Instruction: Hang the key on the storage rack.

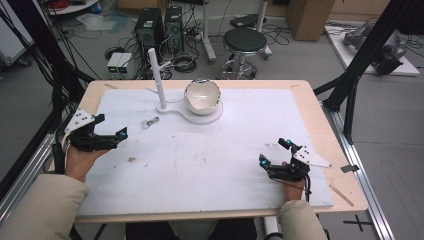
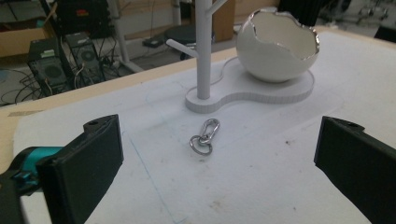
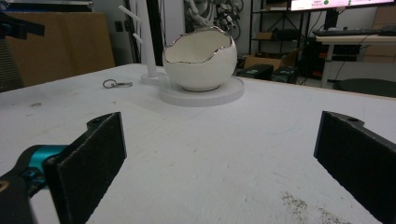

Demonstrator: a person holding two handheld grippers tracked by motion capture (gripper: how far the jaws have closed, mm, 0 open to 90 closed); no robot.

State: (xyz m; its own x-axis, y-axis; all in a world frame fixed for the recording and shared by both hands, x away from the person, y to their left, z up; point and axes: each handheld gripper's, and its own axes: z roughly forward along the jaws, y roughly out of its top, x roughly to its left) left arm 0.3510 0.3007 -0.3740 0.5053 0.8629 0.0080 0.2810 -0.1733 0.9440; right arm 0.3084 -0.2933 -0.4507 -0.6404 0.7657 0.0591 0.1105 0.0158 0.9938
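Both tongs, left tongs (image 1: 121, 134) and right tongs (image 1: 272, 152), are wide apart; the little metal clip (image 2: 204, 136) lies on the white table (image 1: 200, 165) near the white stand (image 1: 159, 80), no writing to read

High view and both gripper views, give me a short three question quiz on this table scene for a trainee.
1. True or false: the left hand-held gripper is shut on the metal clip.
2. Multiple choice: what does the eggshell-shaped bowl sit on? A) bare table wood B) the white stand's base C) the stool
3. Fill in: the clip lies nearer the ____ hand-held gripper than the right hand-held gripper.

Key:
1. False; its jaws stand wide apart and the clip lies loose on the white mat.
2. B
3. left
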